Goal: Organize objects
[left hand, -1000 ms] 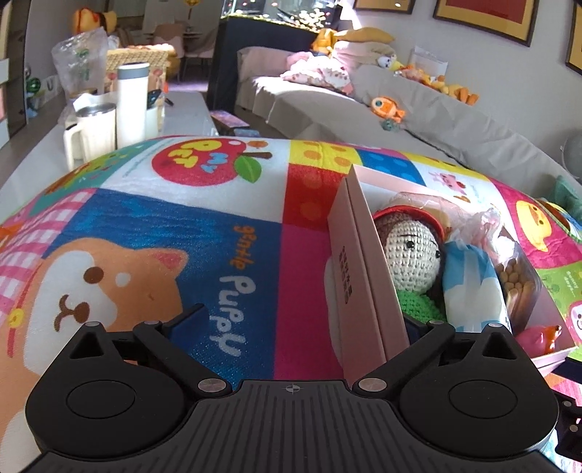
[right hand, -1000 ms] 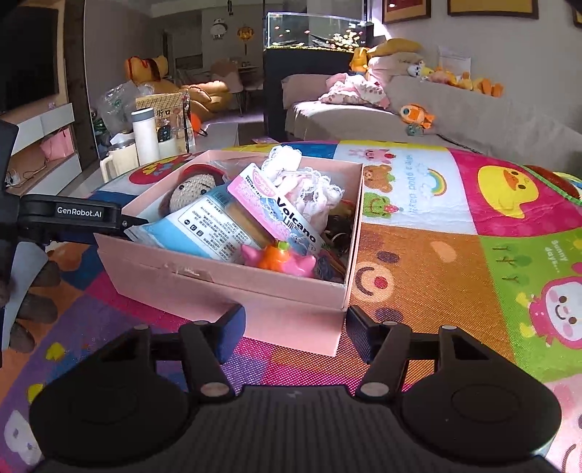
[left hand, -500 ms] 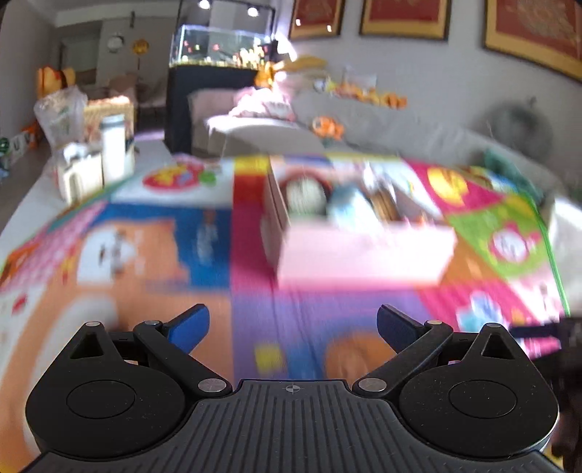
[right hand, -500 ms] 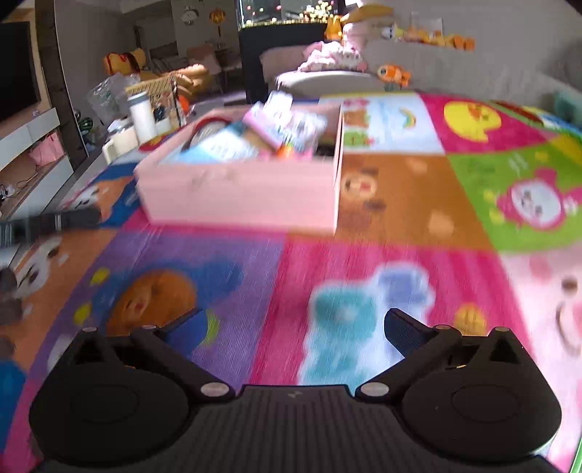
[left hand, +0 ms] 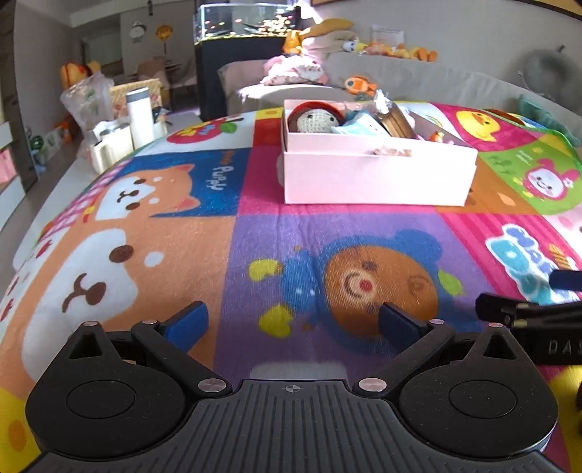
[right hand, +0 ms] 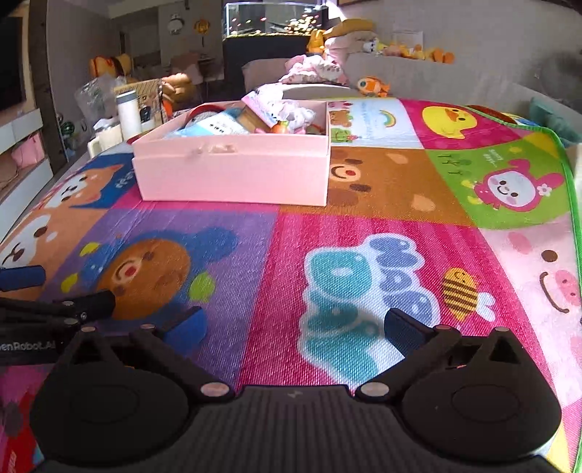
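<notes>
The pink box (left hand: pixel 378 178), packed with a crocheted doll (left hand: pixel 314 122) and packets, sits on the far middle of the cartoon play mat (left hand: pixel 232 262). Both the left gripper (left hand: pixel 291 324) and right gripper (right hand: pixel 294 327) hover near, jaws spread, empty. Beyond: a grey sofa (left hand: pixel 418 80), fish tank (left hand: pixel 247 25), white flask (left hand: pixel 140 112).

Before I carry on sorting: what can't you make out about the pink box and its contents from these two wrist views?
- Pink cardboard box, both views: near wall hides the lower contents and floor.
- Crocheted doll with red hat, right wrist view: mostly behind a blue-white packet.
- Small orange toy, both views: too small to identify.
</notes>
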`<state>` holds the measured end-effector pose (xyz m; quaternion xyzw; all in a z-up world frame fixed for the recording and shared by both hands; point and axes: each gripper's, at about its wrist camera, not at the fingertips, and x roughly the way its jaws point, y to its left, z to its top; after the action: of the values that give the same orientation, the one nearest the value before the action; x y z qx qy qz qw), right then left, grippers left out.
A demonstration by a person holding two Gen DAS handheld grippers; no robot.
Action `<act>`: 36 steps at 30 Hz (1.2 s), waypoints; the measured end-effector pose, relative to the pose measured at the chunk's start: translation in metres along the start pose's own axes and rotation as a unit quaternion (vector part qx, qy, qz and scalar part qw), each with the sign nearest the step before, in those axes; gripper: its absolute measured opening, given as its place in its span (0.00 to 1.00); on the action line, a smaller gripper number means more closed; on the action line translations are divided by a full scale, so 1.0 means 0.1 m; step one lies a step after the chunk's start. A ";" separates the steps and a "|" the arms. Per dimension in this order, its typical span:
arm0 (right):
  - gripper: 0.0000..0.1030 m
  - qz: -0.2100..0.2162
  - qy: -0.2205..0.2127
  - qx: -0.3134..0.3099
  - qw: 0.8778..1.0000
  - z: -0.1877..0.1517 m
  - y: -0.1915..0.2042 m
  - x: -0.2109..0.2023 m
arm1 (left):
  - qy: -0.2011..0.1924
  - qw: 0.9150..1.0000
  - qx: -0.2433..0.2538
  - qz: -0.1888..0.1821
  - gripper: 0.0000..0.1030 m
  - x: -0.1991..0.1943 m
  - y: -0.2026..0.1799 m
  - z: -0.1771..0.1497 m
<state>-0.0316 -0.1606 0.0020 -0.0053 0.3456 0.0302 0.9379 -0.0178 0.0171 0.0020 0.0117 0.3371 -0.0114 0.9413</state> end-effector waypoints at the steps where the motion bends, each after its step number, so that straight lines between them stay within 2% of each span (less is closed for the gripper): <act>1: 1.00 -0.003 -0.002 0.001 1.000 0.01 0.01 0.01 | 0.000 1.000 0.001 0.002 1.00 0.02 -0.01 0.00; 36: 1.00 -0.006 -0.003 0.010 1.000 0.08 -0.01 0.11 | 0.001 1.000 0.003 0.002 1.00 0.06 -0.03 0.03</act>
<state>-0.0185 -0.1609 0.0007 0.0021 0.3431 0.0214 0.9391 -0.0115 0.0142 0.0009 0.0151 0.3375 -0.0104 0.9411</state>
